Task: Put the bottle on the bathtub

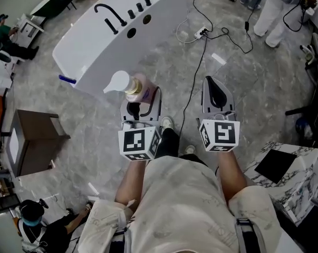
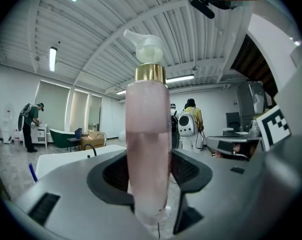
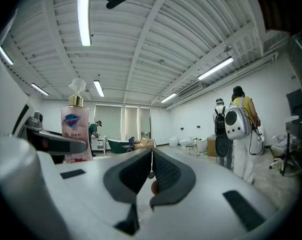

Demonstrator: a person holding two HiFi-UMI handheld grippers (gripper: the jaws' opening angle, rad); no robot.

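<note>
The grey marbled stone floor (image 1: 243, 83) spreads under me; ahead lies the long white bathtub (image 1: 95, 46), its curved black faucet (image 1: 108, 16) on the flat rim; I hold both tools out level over the floor, short of the tub's near side; my left gripper (image 1: 141, 105) has its dark pads clamped on the lower body of the tall pink soap bottle (image 2: 148, 154) with gold collar and white pump, which stands upright between them, above the floor and apart from the tub, near its edge; my right gripper (image 3: 151, 166) is beside it, fingers drawn together with nothing between them, the bottle off to its left
</note>
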